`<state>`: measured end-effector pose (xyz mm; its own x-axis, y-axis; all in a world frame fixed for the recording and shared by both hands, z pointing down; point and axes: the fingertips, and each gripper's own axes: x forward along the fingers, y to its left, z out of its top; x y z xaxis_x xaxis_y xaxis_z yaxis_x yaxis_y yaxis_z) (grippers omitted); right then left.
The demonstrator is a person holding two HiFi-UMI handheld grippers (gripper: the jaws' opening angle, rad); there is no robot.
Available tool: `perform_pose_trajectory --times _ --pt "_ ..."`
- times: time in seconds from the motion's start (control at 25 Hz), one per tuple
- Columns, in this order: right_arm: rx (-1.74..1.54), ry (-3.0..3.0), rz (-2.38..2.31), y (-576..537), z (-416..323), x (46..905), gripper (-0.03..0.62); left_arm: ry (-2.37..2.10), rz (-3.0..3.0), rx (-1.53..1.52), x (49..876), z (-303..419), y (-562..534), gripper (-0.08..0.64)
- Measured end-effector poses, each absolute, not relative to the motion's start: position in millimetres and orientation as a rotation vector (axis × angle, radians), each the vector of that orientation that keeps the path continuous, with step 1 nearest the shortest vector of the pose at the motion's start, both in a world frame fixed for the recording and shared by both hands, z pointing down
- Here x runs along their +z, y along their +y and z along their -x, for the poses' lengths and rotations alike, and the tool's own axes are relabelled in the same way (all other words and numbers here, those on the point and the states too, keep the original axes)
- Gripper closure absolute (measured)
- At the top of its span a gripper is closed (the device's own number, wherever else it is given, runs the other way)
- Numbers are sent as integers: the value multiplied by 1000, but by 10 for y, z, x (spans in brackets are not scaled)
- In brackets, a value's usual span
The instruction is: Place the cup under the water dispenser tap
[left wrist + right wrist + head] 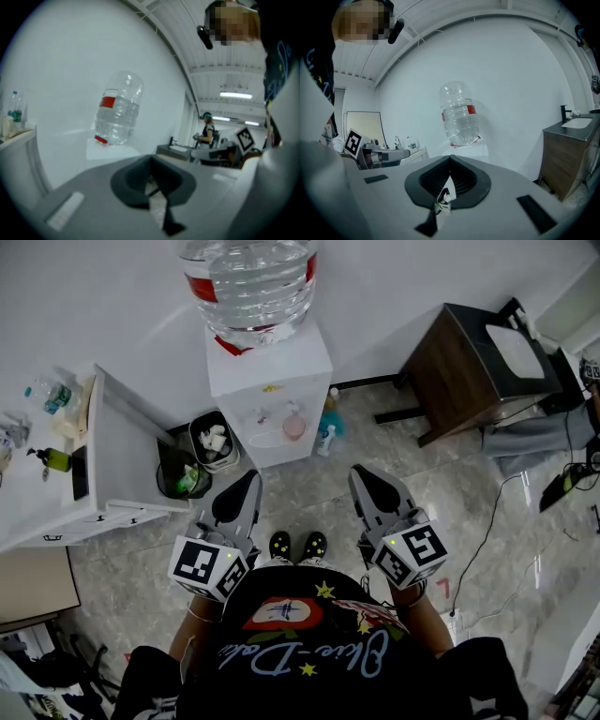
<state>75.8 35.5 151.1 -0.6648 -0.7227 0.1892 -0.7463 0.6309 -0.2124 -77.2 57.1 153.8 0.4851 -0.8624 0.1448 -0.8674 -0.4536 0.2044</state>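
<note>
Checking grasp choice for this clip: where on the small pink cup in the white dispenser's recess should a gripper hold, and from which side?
Pinch the small pink cup across its side wall, coming from the front: it seems to stand upright in the recess of the white water dispenser, open only frontward. Handle too small to tell.

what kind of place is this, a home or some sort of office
Most likely an office or lab break corner rather than a home. A white water dispenser with a big upturned bottle stands against the wall, with waste bins beside it and a dark sink cabinet nearby.
</note>
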Motion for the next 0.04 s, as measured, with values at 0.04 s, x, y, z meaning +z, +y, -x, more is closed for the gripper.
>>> perform_pose_trajectory --times 0.04 --pt "420 -2756 -1249 344 -761 1517 578 -1475 -2472 25 1551 786 556 565"
